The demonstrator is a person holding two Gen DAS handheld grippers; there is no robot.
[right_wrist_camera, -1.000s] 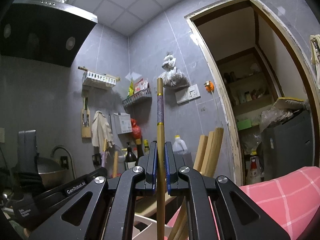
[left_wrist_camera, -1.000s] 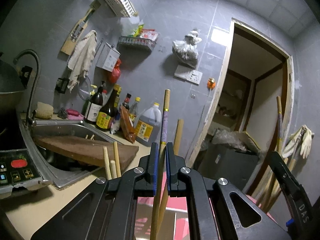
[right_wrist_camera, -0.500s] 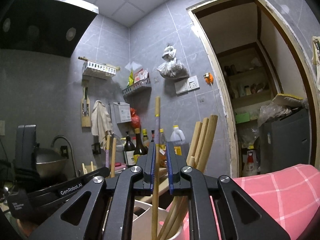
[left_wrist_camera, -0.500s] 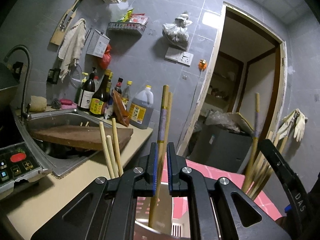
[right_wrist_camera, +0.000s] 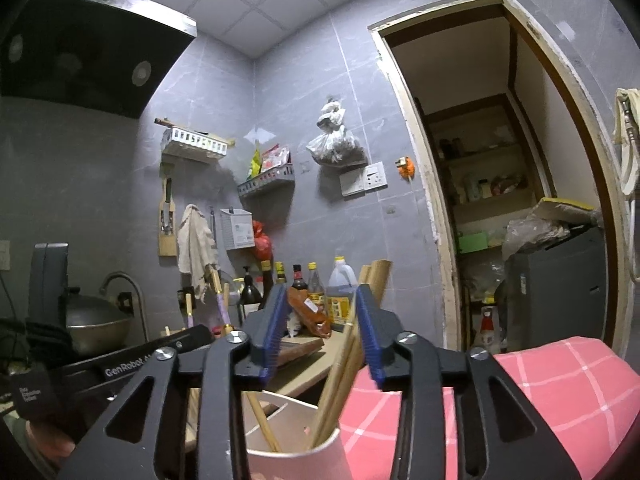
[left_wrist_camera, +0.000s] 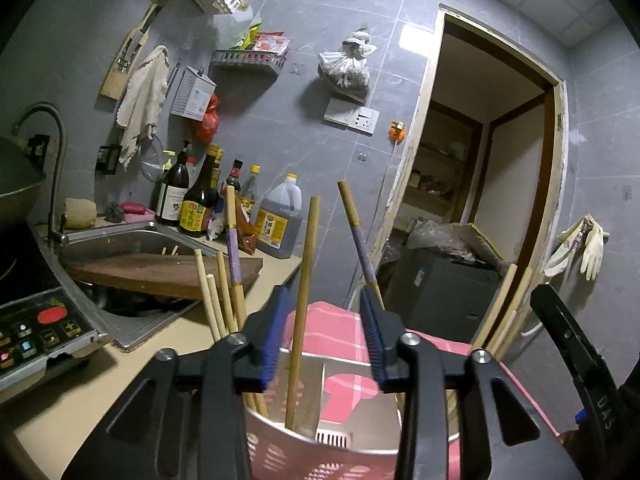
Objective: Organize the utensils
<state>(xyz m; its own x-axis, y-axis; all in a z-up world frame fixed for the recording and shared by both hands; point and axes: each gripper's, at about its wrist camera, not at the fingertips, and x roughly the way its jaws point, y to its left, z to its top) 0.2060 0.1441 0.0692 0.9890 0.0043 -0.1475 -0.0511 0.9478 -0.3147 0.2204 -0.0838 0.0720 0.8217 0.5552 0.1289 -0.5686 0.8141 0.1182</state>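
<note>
Two grippers hang over a pink slotted utensil holder (left_wrist_camera: pixel 320 440), each with jaws spreading and nothing pinched. Between the blue pads of the left gripper (left_wrist_camera: pixel 324 344), a plain chopstick (left_wrist_camera: pixel 304 292) that was clamped a second ago now stands loose in the holder, leaning free of both pads; its purple-banded partner (left_wrist_camera: pixel 360 240) tilts against the right pad. The right gripper (right_wrist_camera: pixel 320 336) has likewise let go of its stick, which has dropped among the bundle of chopsticks (right_wrist_camera: pixel 340 372) in the holder's other compartment. Beyond lie the counter (left_wrist_camera: pixel 80 392), a cutting board (left_wrist_camera: pixel 160 272) across the sink, then sauce bottles (left_wrist_camera: pixel 200 204). Both deliveries look finished; more sticks may remain.
</note>
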